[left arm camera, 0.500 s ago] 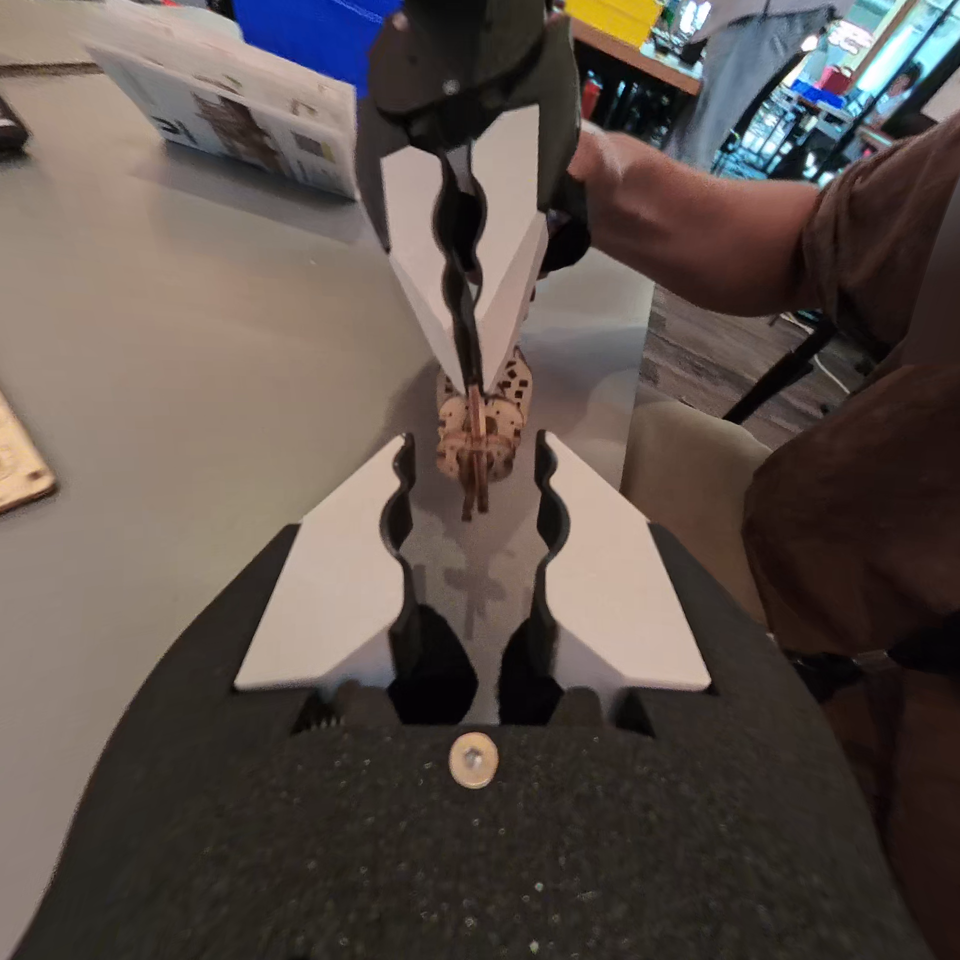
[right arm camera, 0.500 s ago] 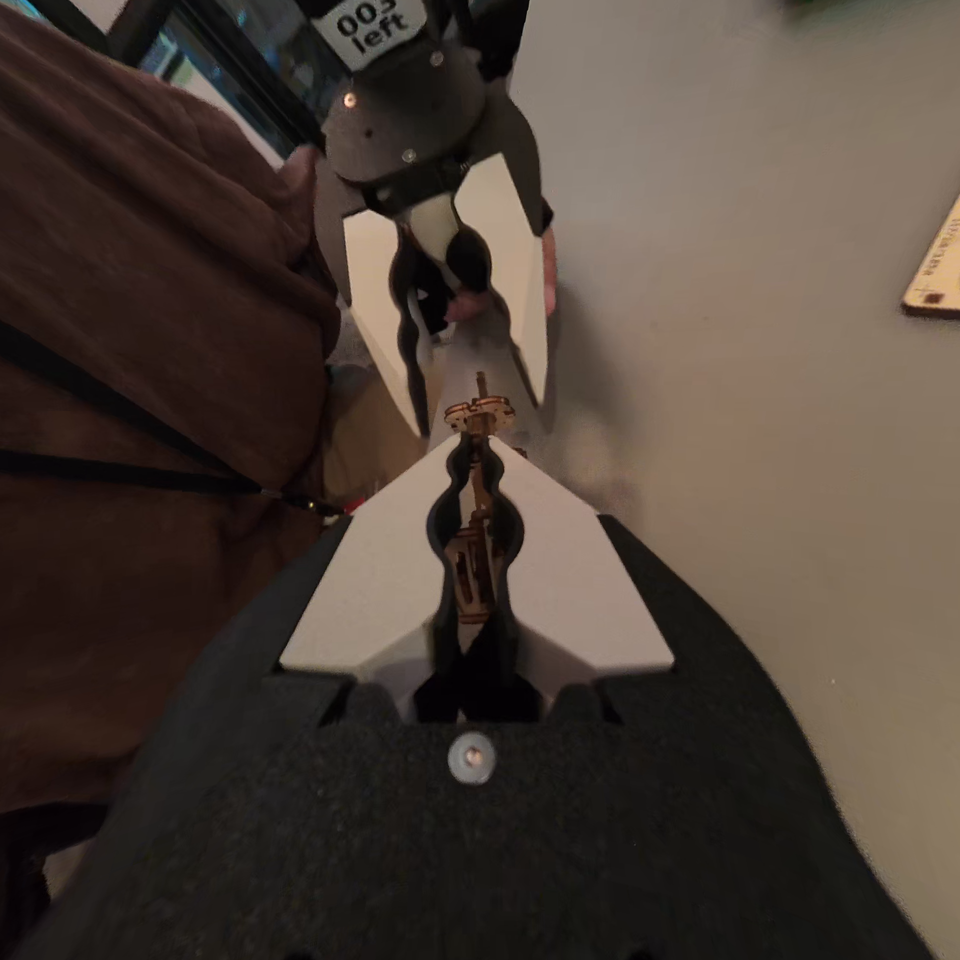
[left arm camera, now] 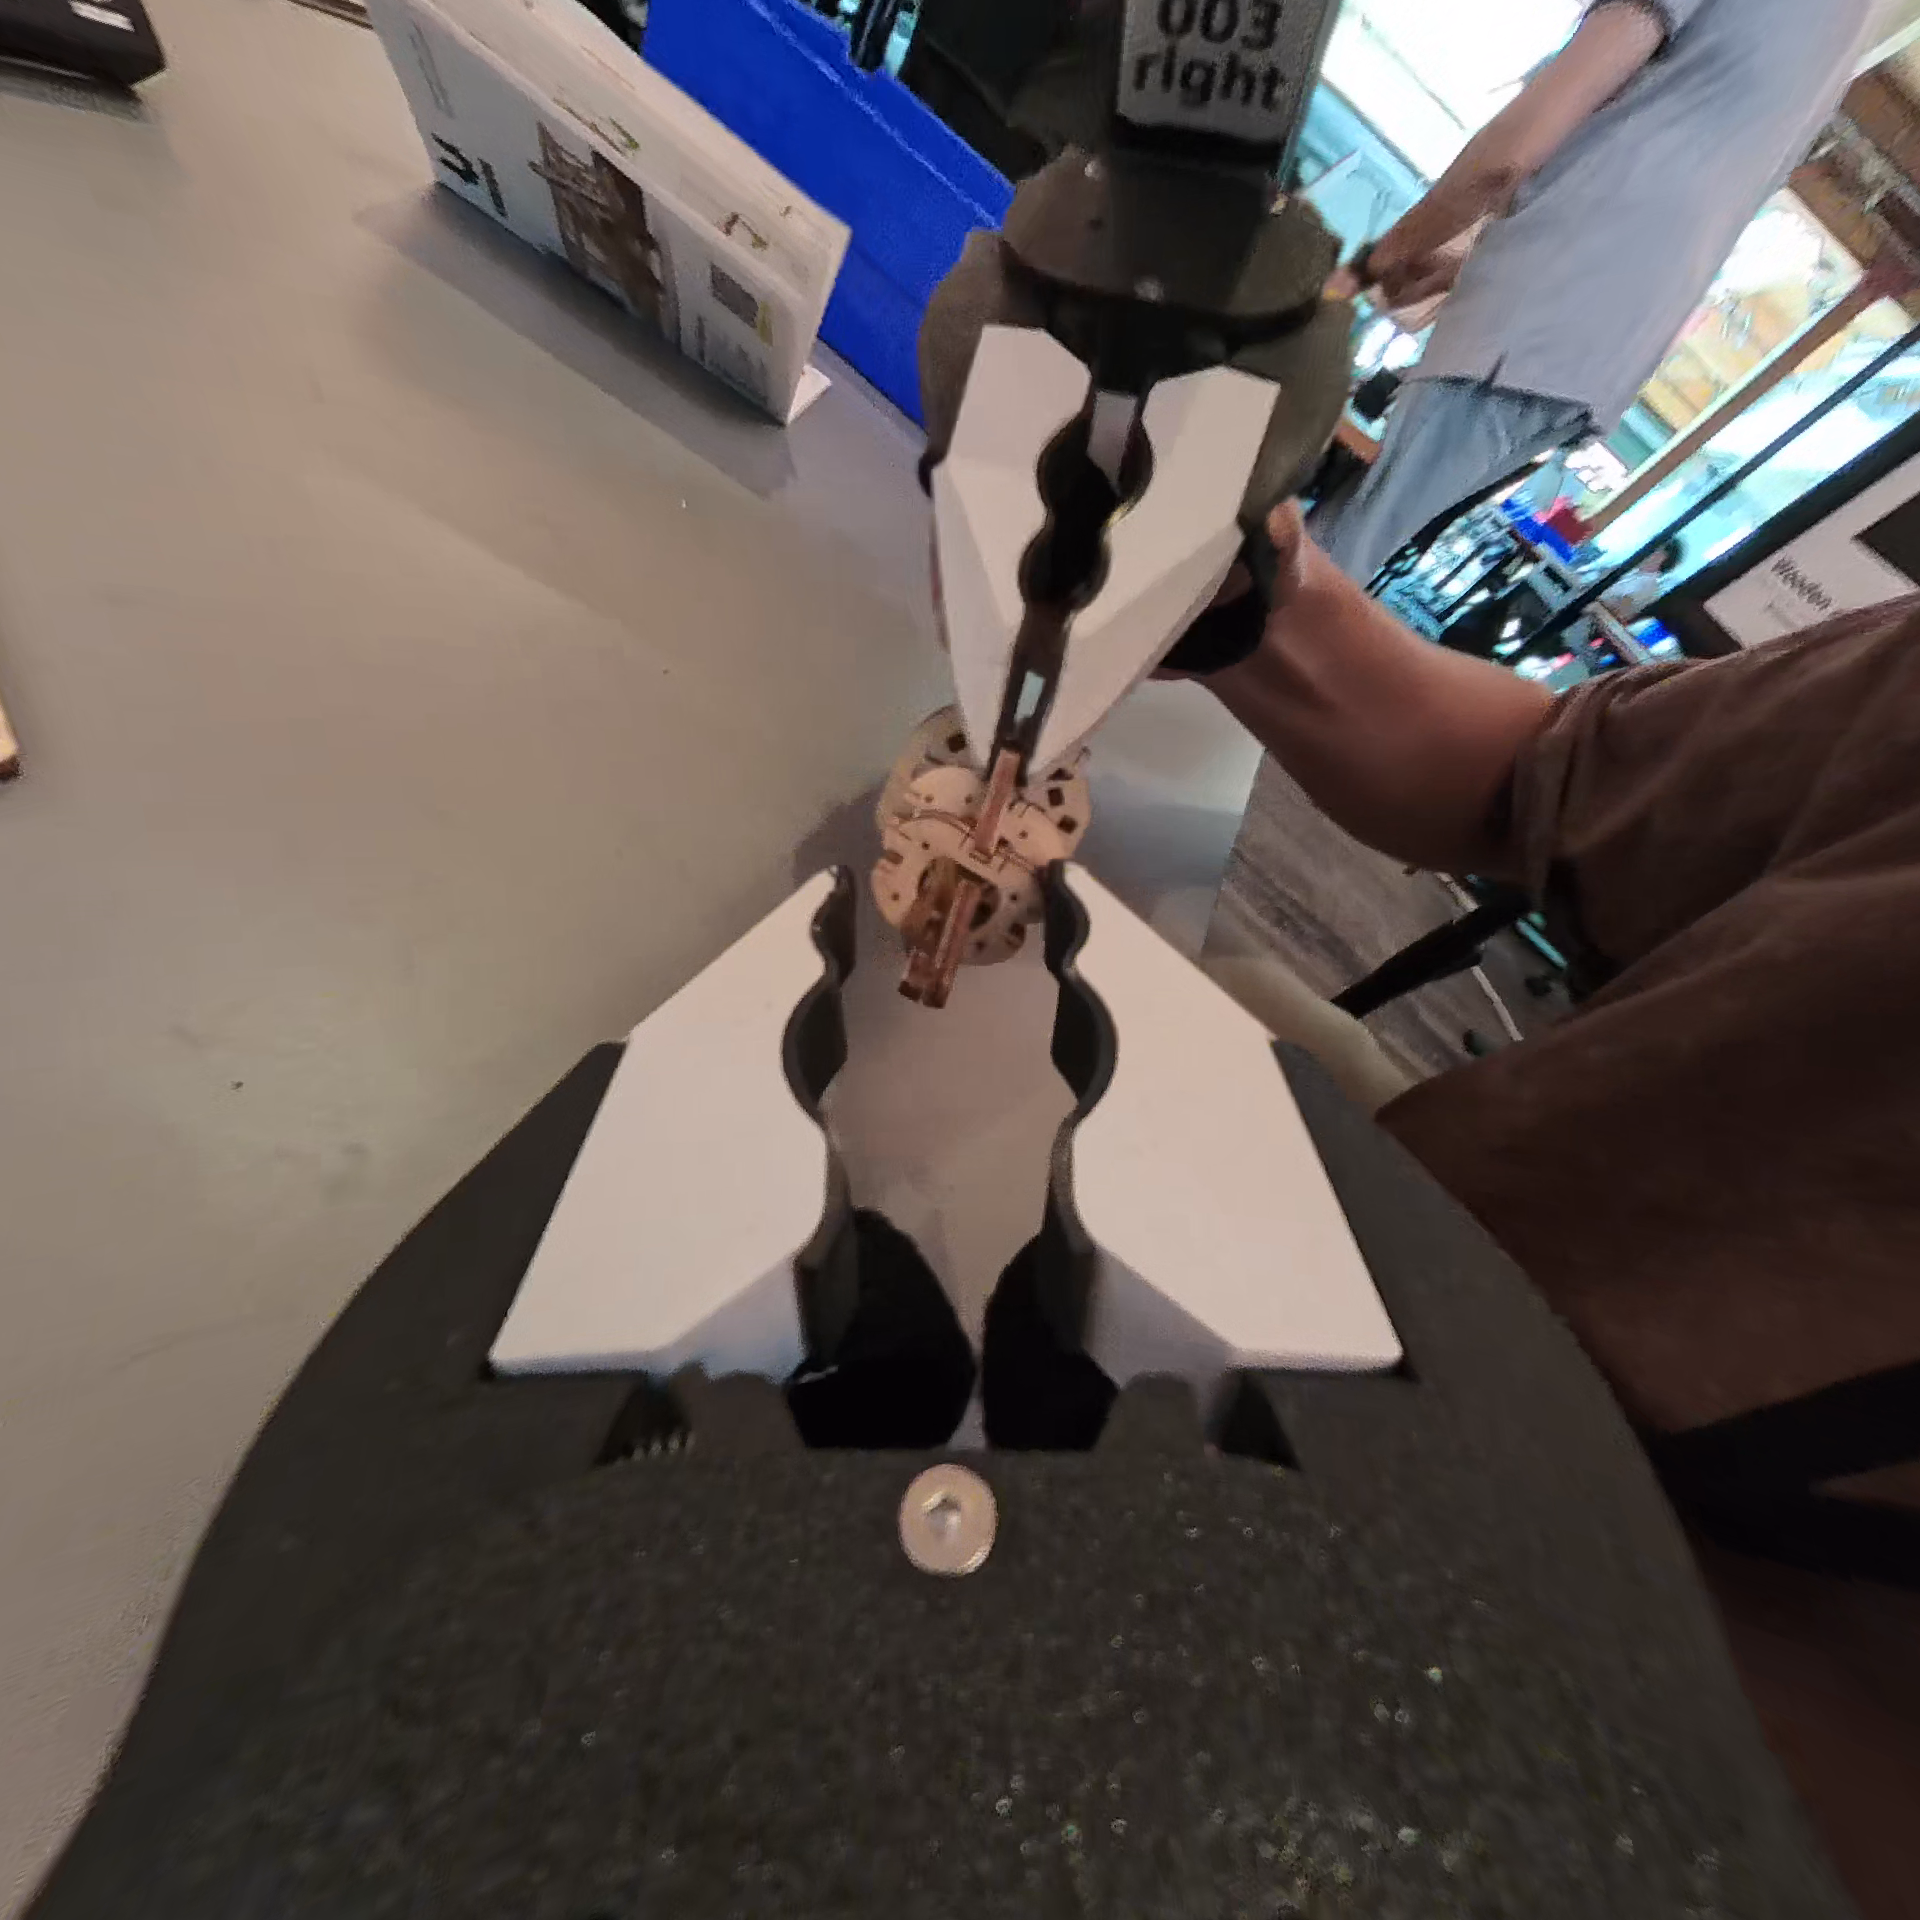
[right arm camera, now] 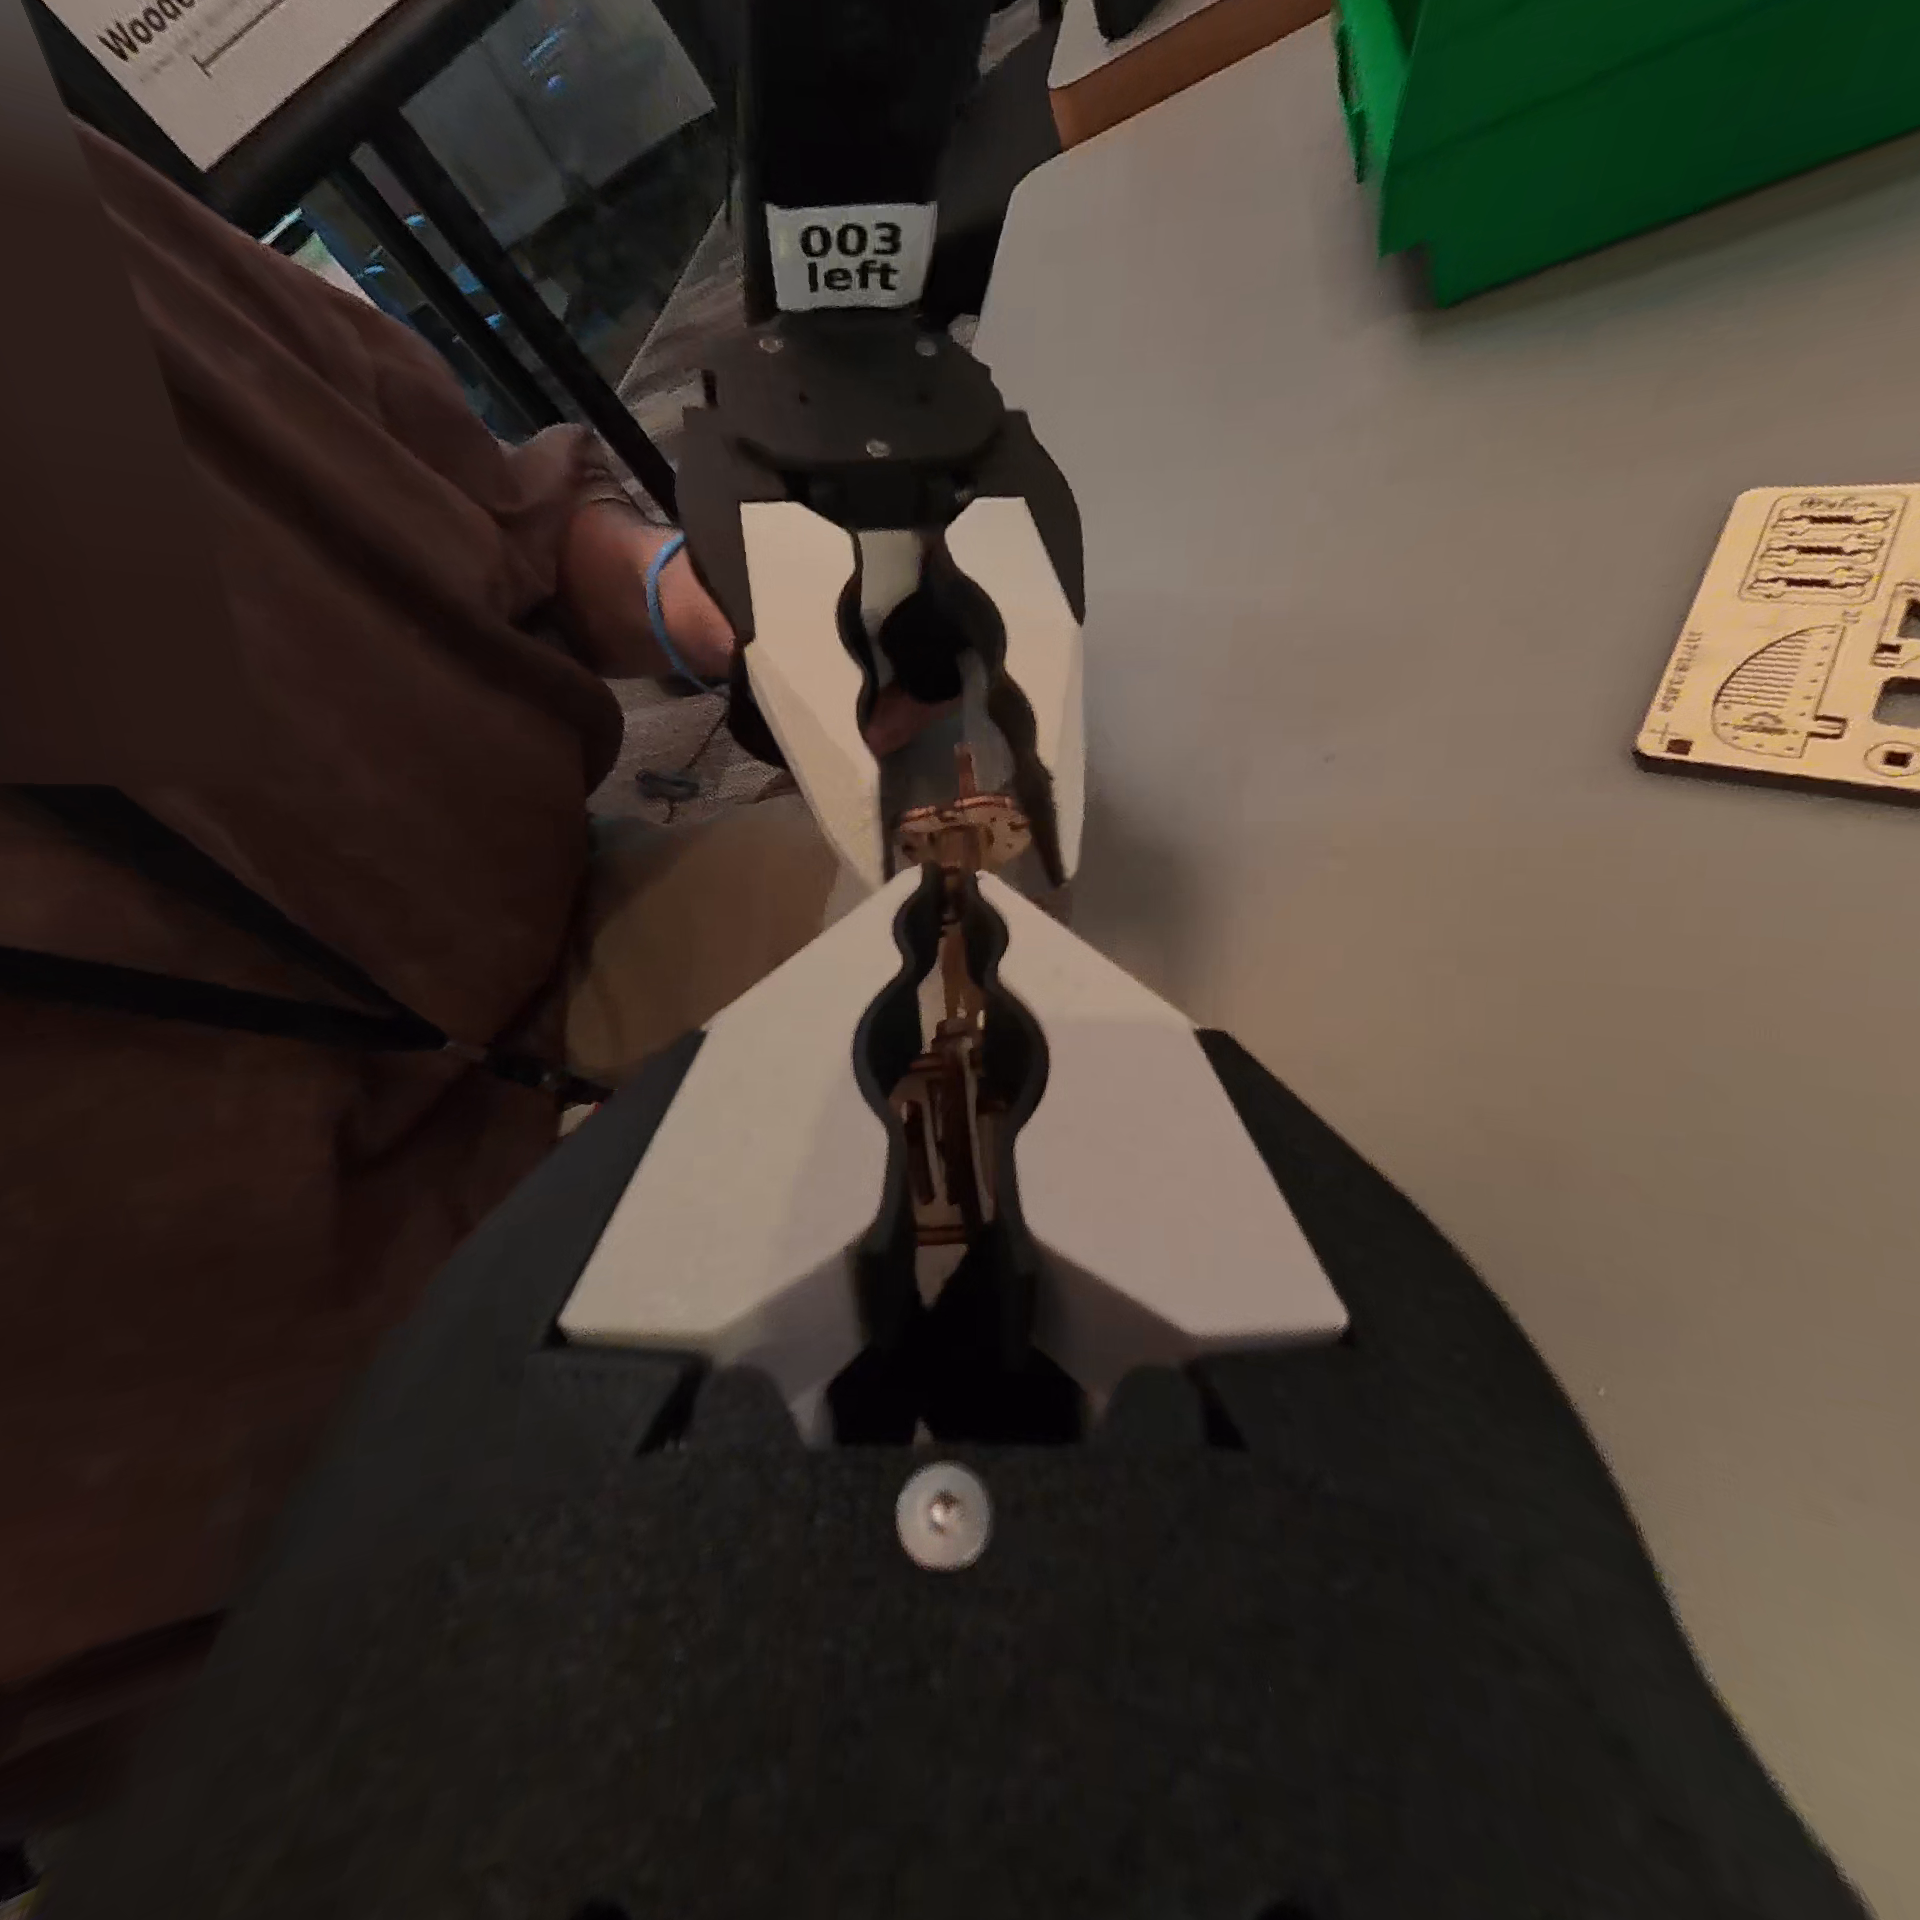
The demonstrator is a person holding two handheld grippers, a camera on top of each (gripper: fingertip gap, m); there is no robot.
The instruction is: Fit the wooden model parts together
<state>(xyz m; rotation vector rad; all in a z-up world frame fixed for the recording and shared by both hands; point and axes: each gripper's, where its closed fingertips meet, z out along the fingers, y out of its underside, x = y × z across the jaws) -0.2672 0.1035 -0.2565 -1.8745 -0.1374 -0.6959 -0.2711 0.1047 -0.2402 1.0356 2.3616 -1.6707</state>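
The right gripper [right arm camera: 951,883] is clenched on the wooden model [right arm camera: 951,1101], a thin strip held edge-on between its fingers, running straight out ahead along them to a cluster of round discs [left arm camera: 971,868] at the far end. The left gripper [left arm camera: 948,883] faces it head-on with its jaws spread, gripping nothing; the disc end sits right at the mouth of its fingertips [left arm camera: 821,904] (barely inside, I'd say). So the left is the free one, and closing on those discs looks like its next job. A wooden parts sheet [right arm camera: 1797,644] lies well off to the right gripper's right.

Right claw [right arm camera: 951,883] hides most of wooden model [right arm camera: 951,1122].
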